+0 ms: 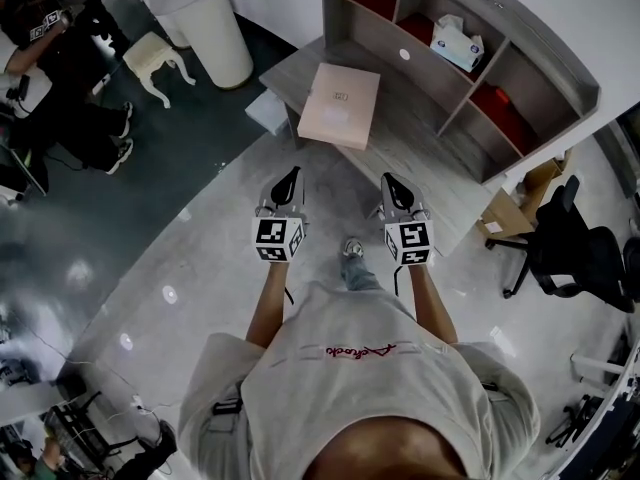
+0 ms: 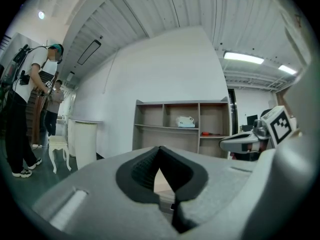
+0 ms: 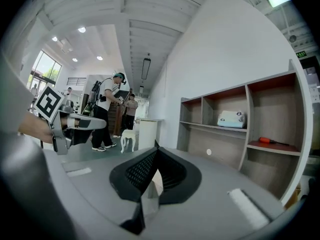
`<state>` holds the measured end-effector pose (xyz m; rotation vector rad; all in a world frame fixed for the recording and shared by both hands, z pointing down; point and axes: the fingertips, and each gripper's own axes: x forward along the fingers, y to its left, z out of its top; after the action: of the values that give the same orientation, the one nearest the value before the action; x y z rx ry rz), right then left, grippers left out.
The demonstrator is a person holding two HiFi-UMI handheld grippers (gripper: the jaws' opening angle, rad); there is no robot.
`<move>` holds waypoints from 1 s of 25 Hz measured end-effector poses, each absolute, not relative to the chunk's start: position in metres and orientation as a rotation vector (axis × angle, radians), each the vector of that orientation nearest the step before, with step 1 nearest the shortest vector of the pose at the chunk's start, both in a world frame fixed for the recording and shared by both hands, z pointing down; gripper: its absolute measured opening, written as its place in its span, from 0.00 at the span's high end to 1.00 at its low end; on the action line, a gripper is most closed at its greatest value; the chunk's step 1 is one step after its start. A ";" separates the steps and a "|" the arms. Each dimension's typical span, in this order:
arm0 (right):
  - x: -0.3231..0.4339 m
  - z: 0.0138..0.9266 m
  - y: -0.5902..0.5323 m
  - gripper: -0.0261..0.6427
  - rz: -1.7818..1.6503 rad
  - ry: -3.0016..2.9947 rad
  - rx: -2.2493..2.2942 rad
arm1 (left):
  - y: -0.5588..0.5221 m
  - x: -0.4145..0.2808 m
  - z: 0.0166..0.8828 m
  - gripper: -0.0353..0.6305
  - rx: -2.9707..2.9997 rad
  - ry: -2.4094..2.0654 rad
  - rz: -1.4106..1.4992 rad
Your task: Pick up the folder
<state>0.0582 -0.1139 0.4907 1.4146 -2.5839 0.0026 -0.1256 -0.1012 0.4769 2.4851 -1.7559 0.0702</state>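
The folder (image 1: 339,104) is a pale pink flat rectangle lying on the grey desk (image 1: 420,158) ahead of me. My left gripper (image 1: 291,176) and right gripper (image 1: 390,180) are held side by side over the floor, short of the desk's near edge, both pointing at it. Each has its jaws together with nothing between them. In the left gripper view the shut jaws (image 2: 160,148) frame a pale sliver of the folder (image 2: 162,183). The right gripper view shows its shut jaws (image 3: 156,145) the same way.
A shelf unit (image 1: 520,63) at the desk's back holds a white device (image 1: 457,41) and an orange tool (image 1: 500,96). A cardboard box (image 1: 505,213) and a black office chair (image 1: 575,253) stand to the right. A white stool (image 1: 160,63), a white pedestal (image 1: 215,28) and people are on the left.
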 end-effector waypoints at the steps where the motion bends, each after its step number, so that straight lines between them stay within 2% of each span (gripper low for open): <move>1: 0.060 0.488 -0.122 0.95 0.000 -2.588 1.415 | -0.109 -0.124 0.474 0.95 2.489 -1.759 0.071; 25: 0.086 0.476 -0.275 0.95 0.016 -2.653 1.347 | -0.265 -0.088 0.446 0.95 2.482 -1.835 0.084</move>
<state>0.0863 -0.2755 0.4762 1.3467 -2.6529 0.0155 -0.0878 -0.2647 0.4464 2.4820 -1.8345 0.0838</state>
